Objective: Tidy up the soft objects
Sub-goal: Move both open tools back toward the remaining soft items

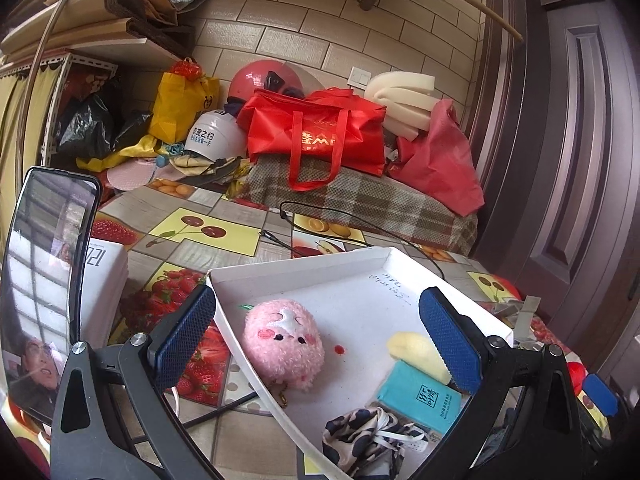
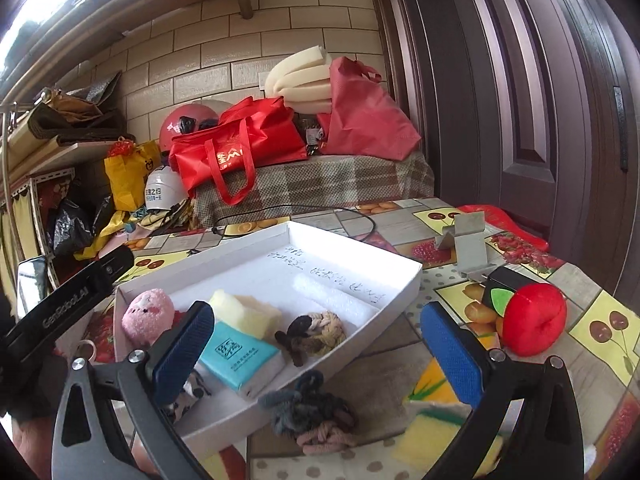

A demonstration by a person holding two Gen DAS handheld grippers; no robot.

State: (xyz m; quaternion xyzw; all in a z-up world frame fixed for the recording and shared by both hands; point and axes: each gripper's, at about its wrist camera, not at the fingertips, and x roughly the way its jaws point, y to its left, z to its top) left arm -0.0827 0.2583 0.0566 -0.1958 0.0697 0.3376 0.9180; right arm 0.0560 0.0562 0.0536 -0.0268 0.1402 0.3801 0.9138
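1. Nearest your right gripper [image 2: 316, 354]: a bundle of hair ties [image 2: 310, 416], grey, brown and pink, lies on the tablecloth just outside the near wall of the white tray [image 2: 224, 426]. Not yet in.
2. Inside the tray: pink plush toy [image 2: 147, 315] at its left end, yellow sponge [image 2: 244, 312] beside it, teal tissue pack [image 2: 239, 356] against the near wall, braided knot [image 2: 314, 334] right of the pack. From the left wrist view, a spotted cloth piece [image 1: 366, 438] also sits in the tray's near corner.
3. Outside the tray, to its right: red soft apple [image 2: 534, 318]; nearer than that, a yellow sponge with a green edge [image 2: 440, 434].
4. Judgement: task roughly two-thirds along. Five soft items in; the hair ties, apple and second sponge seem to remain.
5. Right gripper: jaws wide apart, nothing between them, the tray's near right corner and the hair ties in the gap below.
6. Left gripper [image 1: 318, 338]: jaws wide apart, empty, hovering over the tray with the plush toy between the pads, untouched as far as you can tell.
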